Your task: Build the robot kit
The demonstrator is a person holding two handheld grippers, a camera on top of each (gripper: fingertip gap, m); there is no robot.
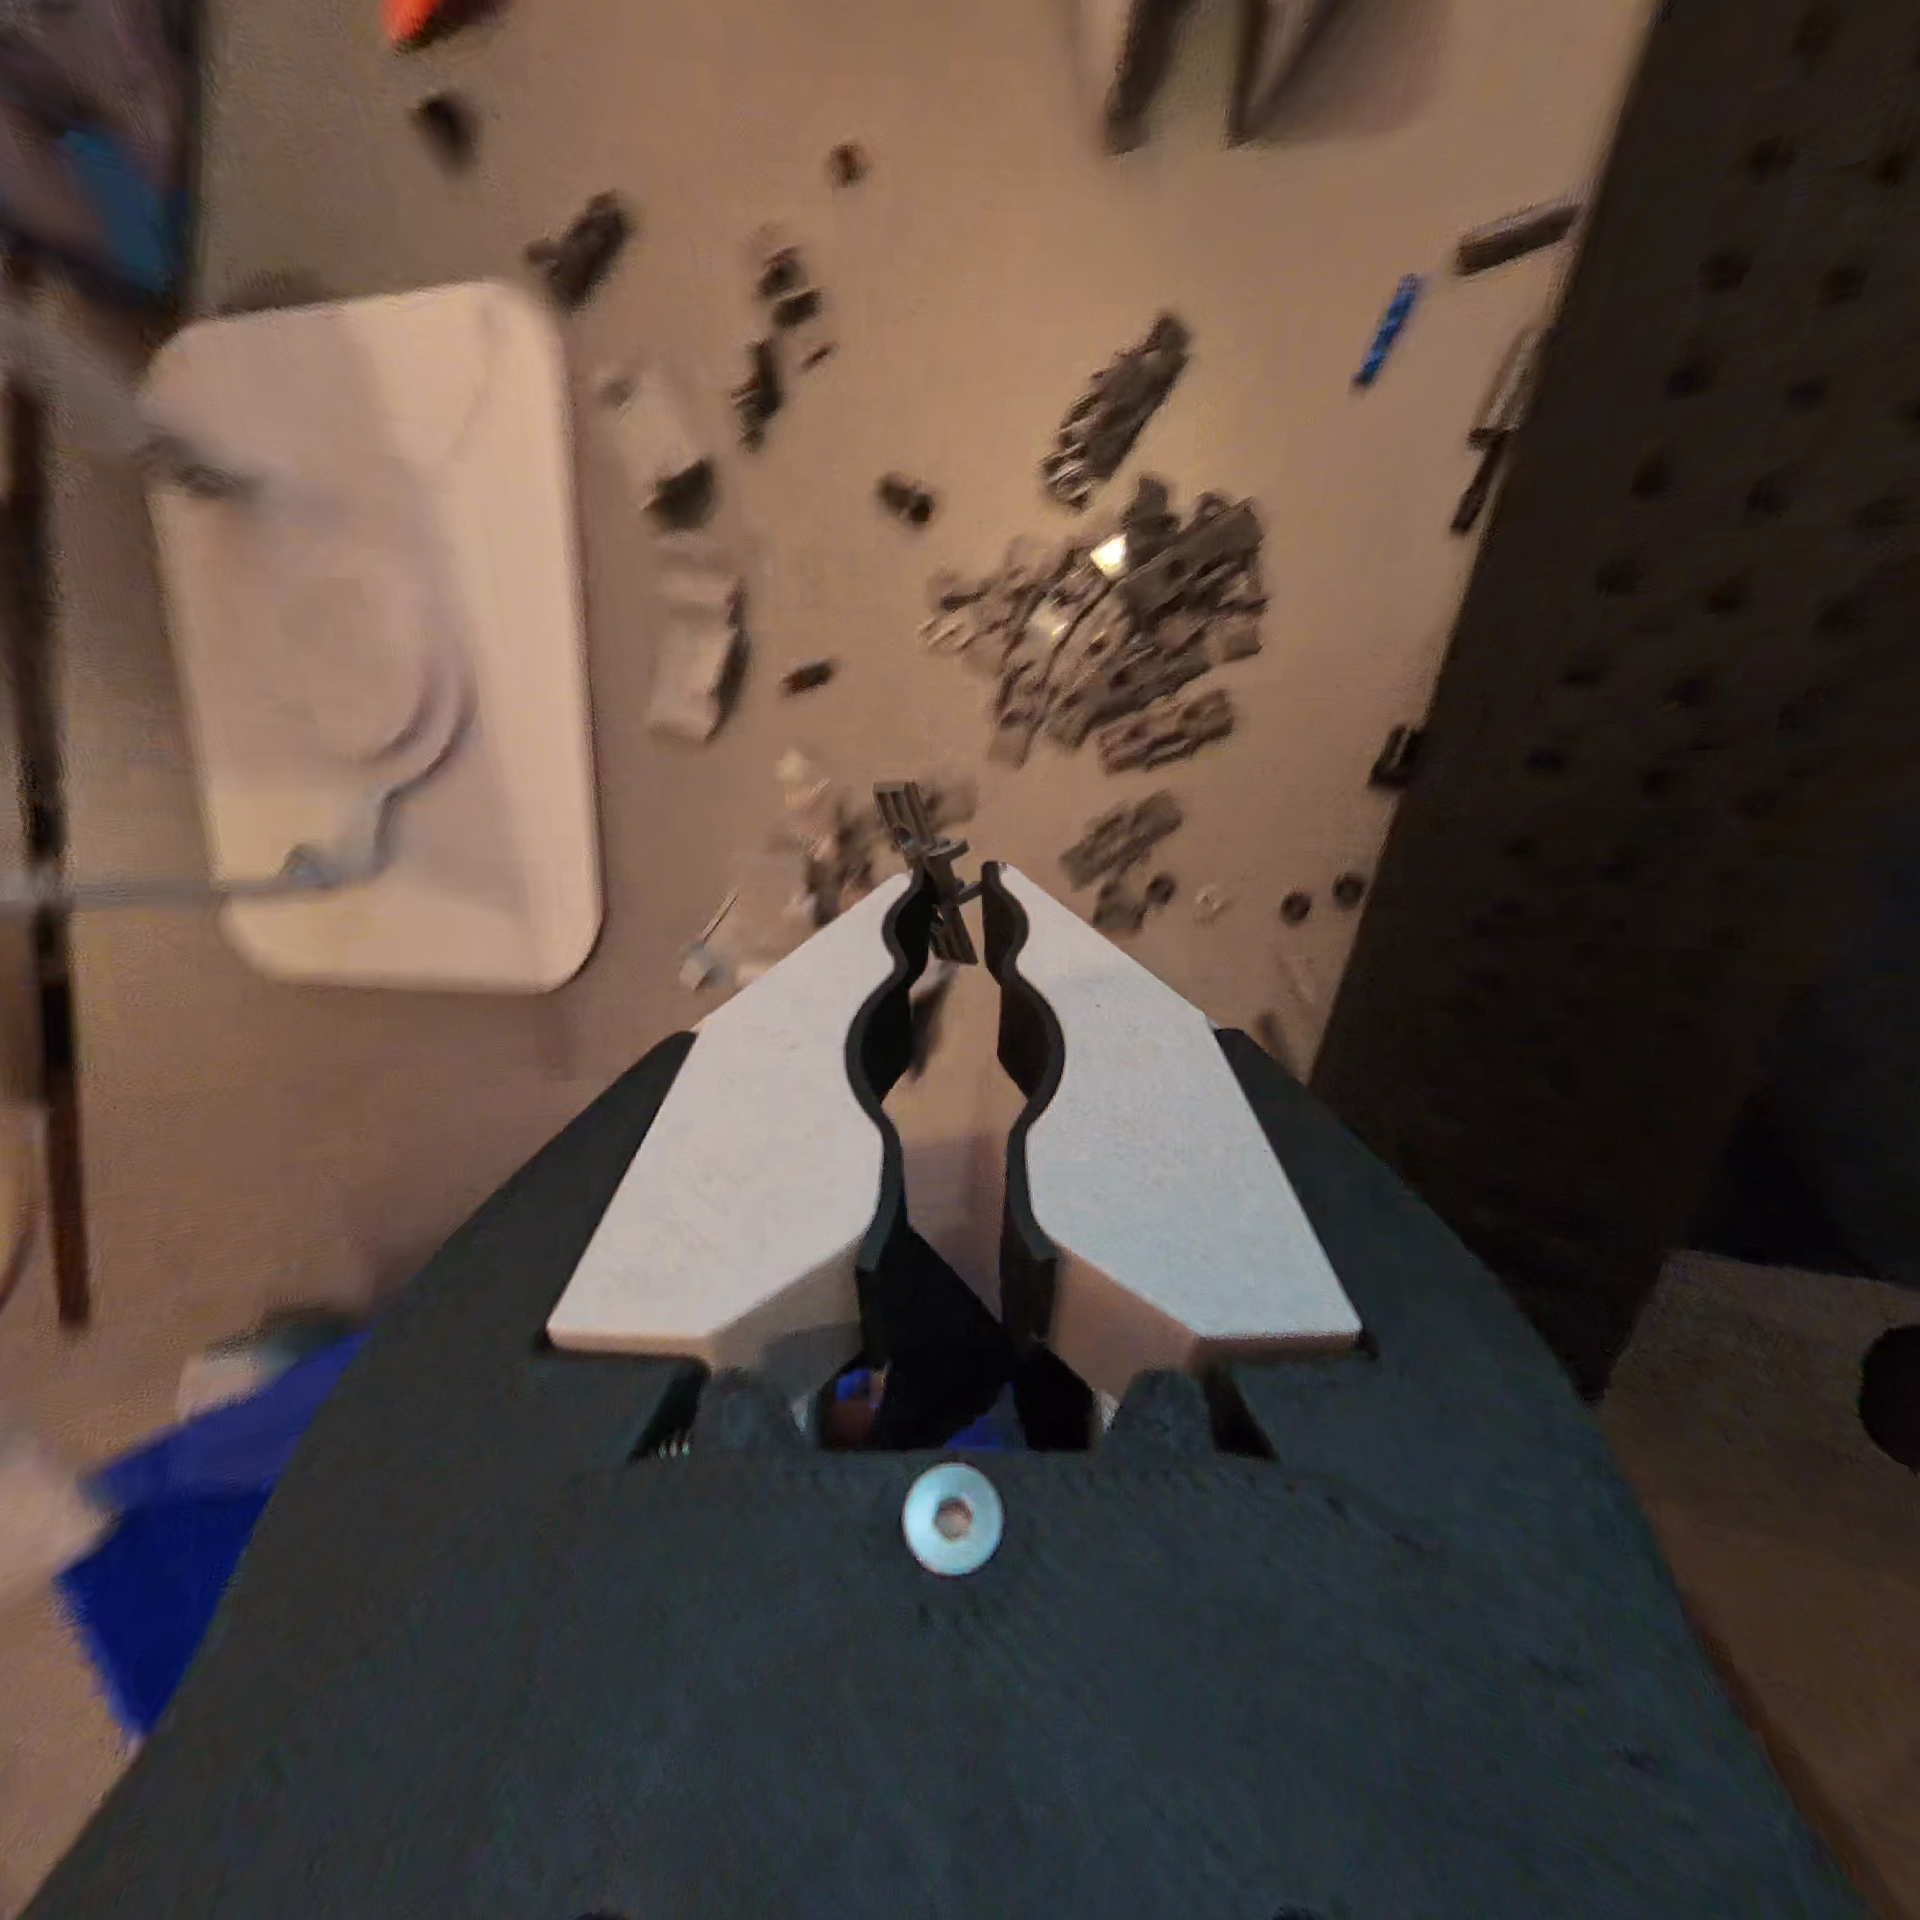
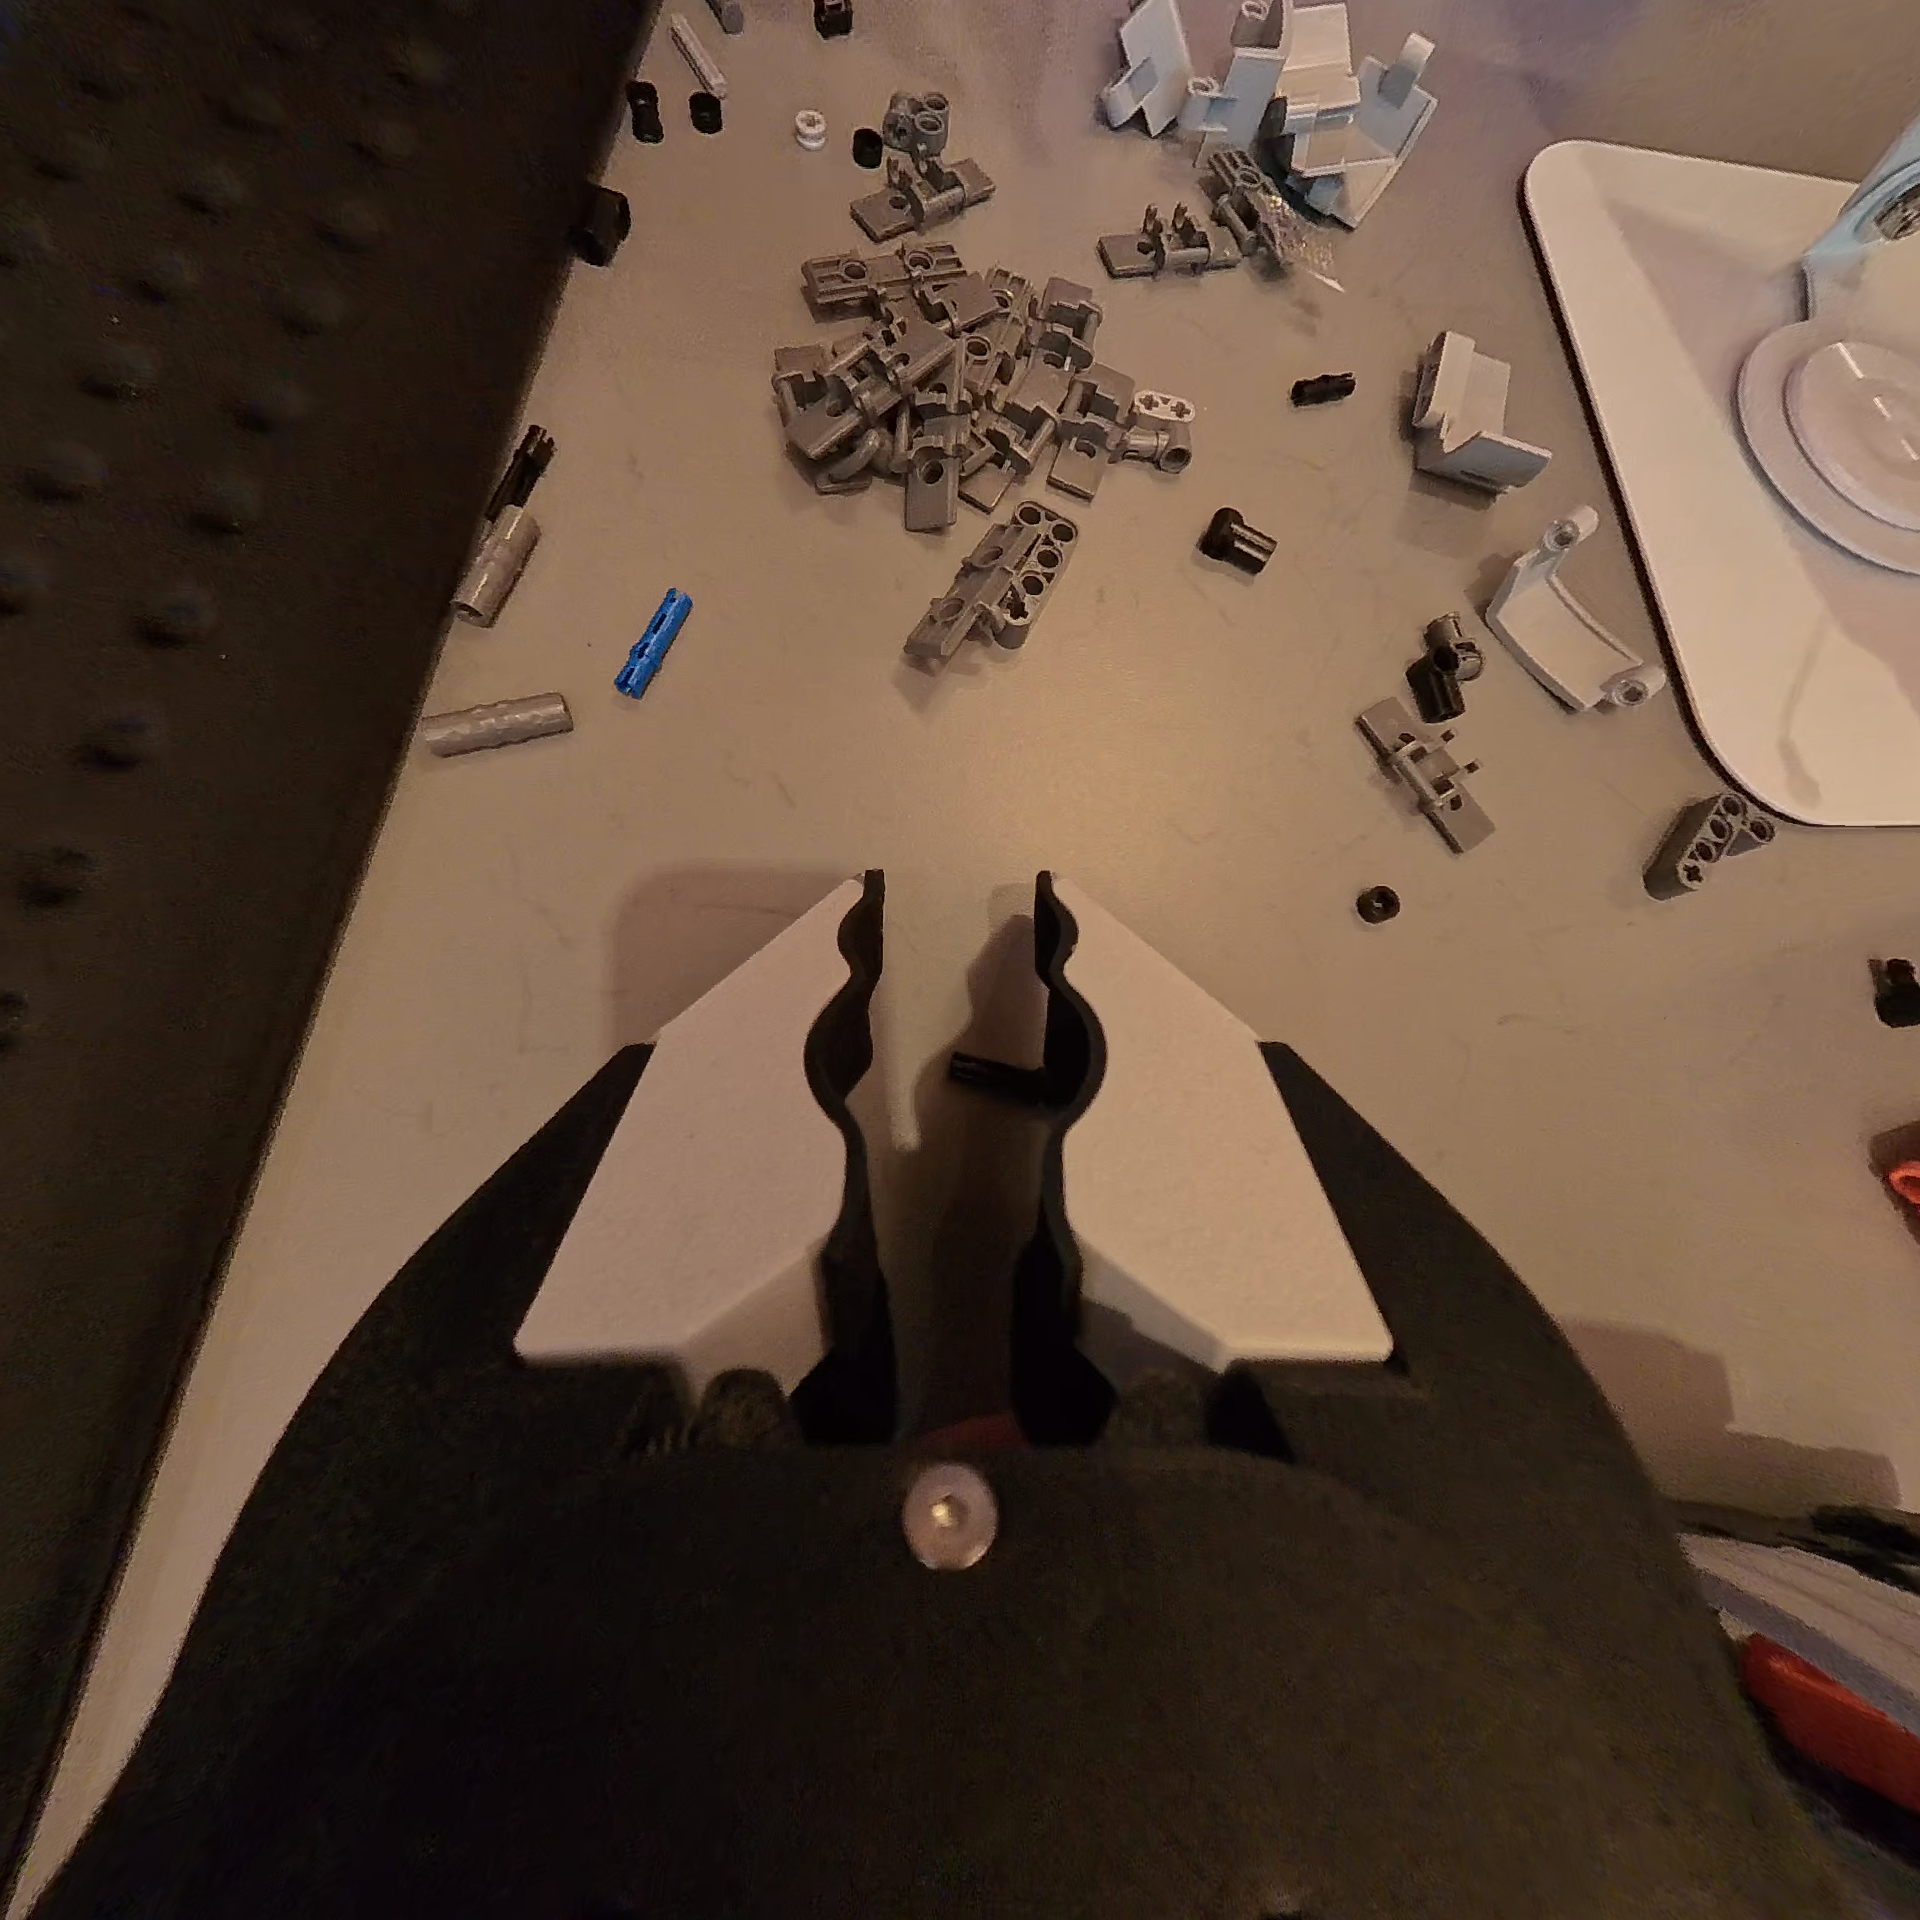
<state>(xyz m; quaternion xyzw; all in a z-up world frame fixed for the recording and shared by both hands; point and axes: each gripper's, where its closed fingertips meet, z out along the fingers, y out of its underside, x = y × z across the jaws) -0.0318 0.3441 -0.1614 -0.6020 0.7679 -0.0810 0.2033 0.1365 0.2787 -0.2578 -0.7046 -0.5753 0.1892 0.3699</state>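
Beige tabletop (image 2: 1039,748), building-toy parts scattered, black pegboard (image 2: 208,416) along one edge. L gripper (image 1: 954,883) is clenched on a small grey part (image 1: 935,862), pinched at the very fingertips; part sits above the table, long axis roughly along the fingers, pointing away from the cam. L view is blurred, so no finer detail. Risk: tip-only pinch, so part could twist or pop out w/ any jolt. R gripper (image 2: 961,883) is released, nothing held, hovering just over a black pin (image 2: 997,1075) lying crosswise betw its fingers. Grey pile (image 2: 966,395) ahead, blue pin (image 2: 652,642) near pegboard, white tray (image 2: 1662,520) off to one side.
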